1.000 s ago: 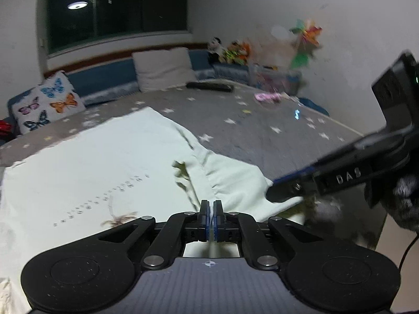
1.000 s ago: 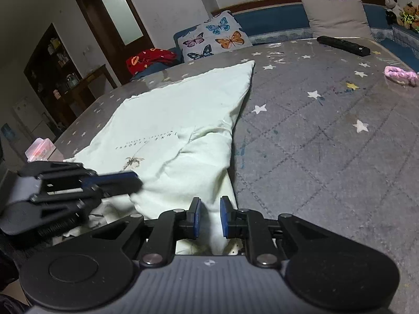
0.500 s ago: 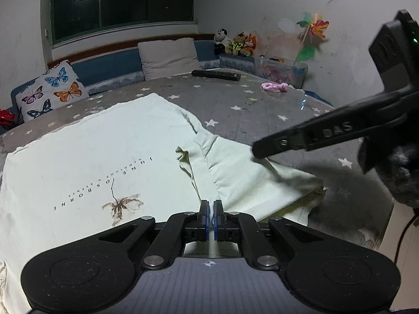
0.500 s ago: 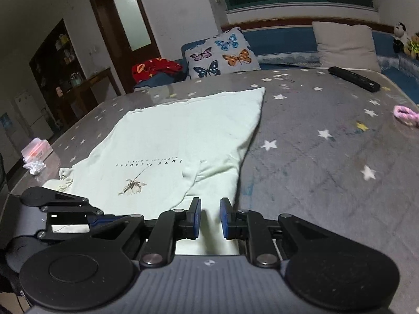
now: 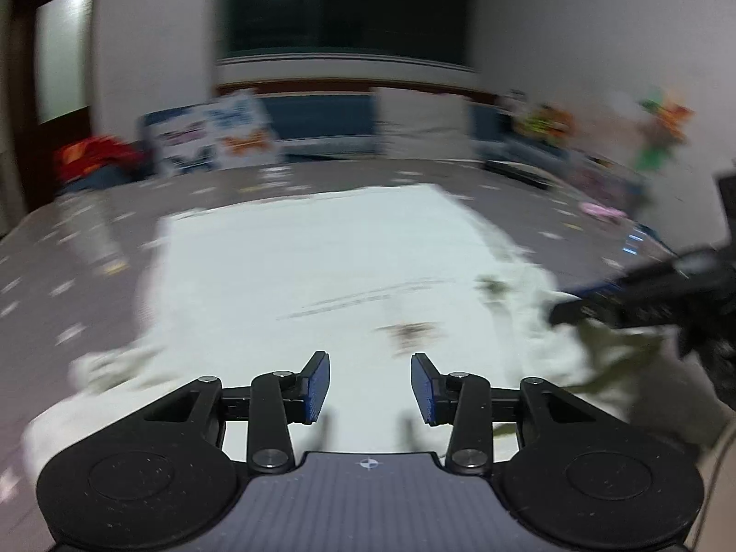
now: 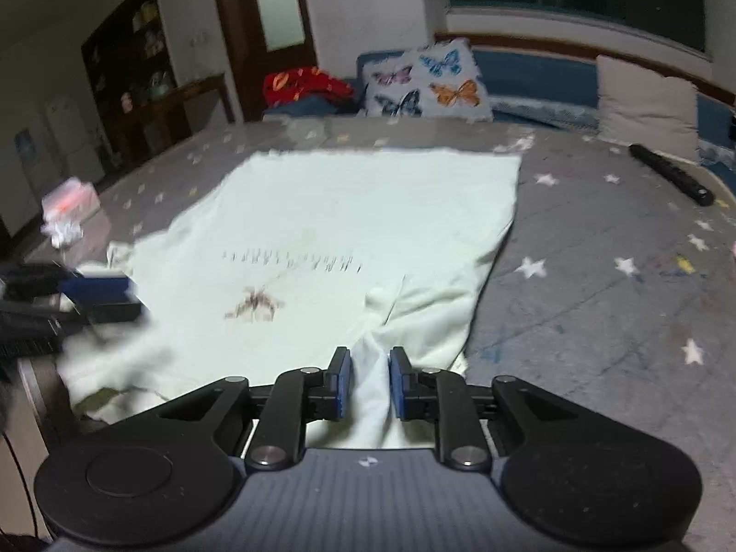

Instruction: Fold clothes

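A pale green T-shirt [image 6: 349, 211] with a line of print and a small dark palm motif lies spread on a grey star-patterned bed; it also shows, blurred, in the left wrist view [image 5: 322, 276]. My left gripper [image 5: 370, 388] is open and empty above the shirt's near edge. My right gripper [image 6: 370, 379] stands partly open with a bunched fold of the shirt's right sleeve between its blue pads; the cloth does not look pinched. Each gripper shows at the side of the other's view.
The grey bed cover [image 6: 598, 285] stretches right of the shirt. A black remote [image 6: 669, 175] lies far right. A butterfly pillow [image 6: 428, 87], a beige pillow [image 6: 648, 101] and red clothes [image 6: 303, 85] line the back. A small box [image 6: 69, 198] sits left.
My left gripper has opened from shut and swung left over the shirt, blurring its view. My right gripper has opened slightly wider and moved forward along the sleeve.
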The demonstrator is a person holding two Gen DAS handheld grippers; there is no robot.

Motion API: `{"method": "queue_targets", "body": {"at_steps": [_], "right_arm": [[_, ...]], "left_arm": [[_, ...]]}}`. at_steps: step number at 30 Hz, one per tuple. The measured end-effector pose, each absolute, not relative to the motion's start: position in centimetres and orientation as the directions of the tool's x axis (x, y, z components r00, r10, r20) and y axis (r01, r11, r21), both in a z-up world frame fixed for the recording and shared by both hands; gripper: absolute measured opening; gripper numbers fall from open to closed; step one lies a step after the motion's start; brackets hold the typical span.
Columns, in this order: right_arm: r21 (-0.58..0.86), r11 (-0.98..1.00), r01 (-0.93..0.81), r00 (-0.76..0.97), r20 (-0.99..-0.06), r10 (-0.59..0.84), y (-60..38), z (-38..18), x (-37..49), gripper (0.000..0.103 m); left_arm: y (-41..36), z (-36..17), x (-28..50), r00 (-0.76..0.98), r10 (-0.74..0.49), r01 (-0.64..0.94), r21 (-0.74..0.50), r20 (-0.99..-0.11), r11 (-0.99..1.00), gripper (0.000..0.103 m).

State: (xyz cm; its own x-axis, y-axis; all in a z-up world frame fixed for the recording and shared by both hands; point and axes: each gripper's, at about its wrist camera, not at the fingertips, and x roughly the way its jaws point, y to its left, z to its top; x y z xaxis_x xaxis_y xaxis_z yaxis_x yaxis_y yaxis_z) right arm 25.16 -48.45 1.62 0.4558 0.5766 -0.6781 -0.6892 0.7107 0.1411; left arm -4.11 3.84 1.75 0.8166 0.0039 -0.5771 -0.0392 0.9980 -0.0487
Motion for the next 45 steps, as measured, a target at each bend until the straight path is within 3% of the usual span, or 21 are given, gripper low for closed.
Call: {"method": "queue_targets", "body": {"at_steps": [6,10,12,21,25,30,36,38,40,45], "right_arm": [[0.089,0.701,-0.708,0.459,-0.696,0.552,-48.1,2.1,24.7,0.024],[0.042,0.702,-0.711,0.478,-0.703,0.527,-48.8,3.0,23.7,0.028],[0.009,0.701,-0.713,0.485,-0.715,0.504,-49.4,3.3,23.1,0.033],[-0.04,0.746,-0.665,0.478,-0.79,0.384,-53.3,2.5,22.1,0.033],[-0.042,0.751,-0.658,0.521,-0.746,0.415,-53.5,3.6,21.9,0.032],[0.0,0.726,-0.688,0.533,-0.678,0.506,-51.9,4.6,22.7,0.032],[0.036,0.763,-0.645,0.522,-0.708,0.475,-52.3,2.3,23.6,0.019],[0.075,0.776,-0.627,0.513,-0.71,0.483,-53.0,1.9,23.7,0.008],[0.092,0.788,-0.609,0.516,-0.708,0.481,-53.5,1.6,23.6,0.003],[0.121,0.815,-0.567,0.529,-0.705,0.473,-54.8,1.5,23.3,0.003]], "left_arm": [[9.6,2.0,-7.4,0.787,0.179,-0.253,-0.044,-0.59,0.966,0.042],[11.2,1.8,-8.4,0.77,0.22,-0.304,-0.04,-0.599,0.952,0.043],[11.3,1.7,-8.2,0.767,0.222,-0.307,-0.04,-0.602,0.951,0.045],[10.6,1.5,-7.5,0.769,0.207,-0.282,-0.029,-0.605,0.959,0.047],[10.4,1.5,-7.4,0.766,0.203,-0.276,-0.027,-0.61,0.961,0.047],[8.0,2.1,-6.4,0.792,0.104,-0.175,-0.06,-0.602,0.983,0.047],[2.2,2.3,-3.7,0.8,-0.096,0.054,-0.089,-0.592,0.995,0.047],[0.2,2.2,-2.3,0.792,-0.158,0.127,-0.094,-0.59,0.987,0.046],[-1.6,1.9,-0.9,0.778,-0.205,0.182,-0.1,-0.594,0.978,0.043],[-5.3,0.8,2.3,0.738,-0.292,0.279,-0.118,-0.609,0.953,0.032]]}}
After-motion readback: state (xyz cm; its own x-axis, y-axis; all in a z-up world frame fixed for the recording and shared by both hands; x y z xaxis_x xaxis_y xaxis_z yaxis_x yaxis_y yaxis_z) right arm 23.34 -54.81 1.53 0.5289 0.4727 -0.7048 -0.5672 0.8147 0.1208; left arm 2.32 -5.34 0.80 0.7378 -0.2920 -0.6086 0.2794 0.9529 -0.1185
